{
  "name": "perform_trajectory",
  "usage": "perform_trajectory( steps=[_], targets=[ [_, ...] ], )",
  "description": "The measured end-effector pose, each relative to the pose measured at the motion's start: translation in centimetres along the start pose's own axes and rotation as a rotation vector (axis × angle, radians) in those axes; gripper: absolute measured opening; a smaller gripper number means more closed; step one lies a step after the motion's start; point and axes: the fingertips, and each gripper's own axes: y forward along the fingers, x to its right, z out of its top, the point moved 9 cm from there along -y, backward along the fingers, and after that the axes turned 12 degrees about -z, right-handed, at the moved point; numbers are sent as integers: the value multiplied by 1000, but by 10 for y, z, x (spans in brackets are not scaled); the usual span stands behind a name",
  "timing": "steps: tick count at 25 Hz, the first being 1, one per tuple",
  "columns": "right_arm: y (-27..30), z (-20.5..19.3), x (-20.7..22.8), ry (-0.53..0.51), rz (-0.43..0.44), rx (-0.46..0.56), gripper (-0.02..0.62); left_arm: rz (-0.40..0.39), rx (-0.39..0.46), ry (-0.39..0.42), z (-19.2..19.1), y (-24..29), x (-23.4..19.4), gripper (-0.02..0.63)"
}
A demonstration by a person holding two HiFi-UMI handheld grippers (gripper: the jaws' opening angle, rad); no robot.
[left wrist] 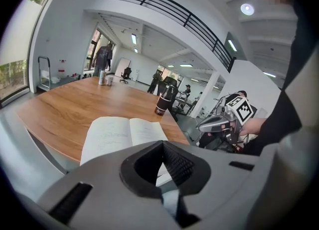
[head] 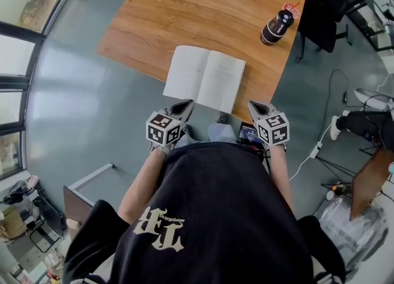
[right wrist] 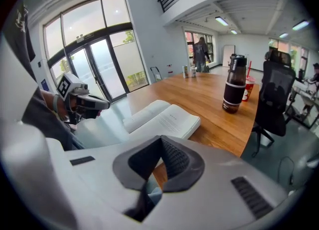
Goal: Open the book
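The book point(head: 204, 78) lies open, its white pages up, at the near edge of the wooden table point(head: 184, 12). Both grippers hang just short of that edge, apart from the book. My left gripper point(head: 186, 105) is below the book's left page, shut, with nothing between its jaws. My right gripper point(head: 254, 105) is below the book's right corner, also shut and empty. In the left gripper view the book point(left wrist: 119, 134) lies beyond the closed tips point(left wrist: 162, 143), with the right gripper point(left wrist: 219, 123) off to the side. In the right gripper view the book point(right wrist: 164, 119) lies ahead of the tips point(right wrist: 161, 138).
A dark bottle point(head: 276, 27) stands at the table's far right corner, with a red-lidded cup point(head: 290, 10) beside it. A black office chair point(head: 323, 15) stands right of the table. Small cans point(left wrist: 104, 78) sit at the table's far end. The floor is grey, with cables point(head: 314, 150) at the right.
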Motion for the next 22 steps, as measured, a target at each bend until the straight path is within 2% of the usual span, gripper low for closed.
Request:
perform_trajectory(
  steps=[4,15,19,22],
  targets=[
    [-3,8,-30,52,-67,39,-14,-59,-4,34,-8,-17,-2,8],
    [-1,18,-142,71,-109,25,-14,-167,16,58,-26,-84,-34,7],
    [-12,16,-176,39,-115,19,-14,-212,23,72,-25,-101,-40,7],
    [-24,13,-191,-23,-165,19,-14,-240,30,80,-24,-108,-41,8]
  ],
)
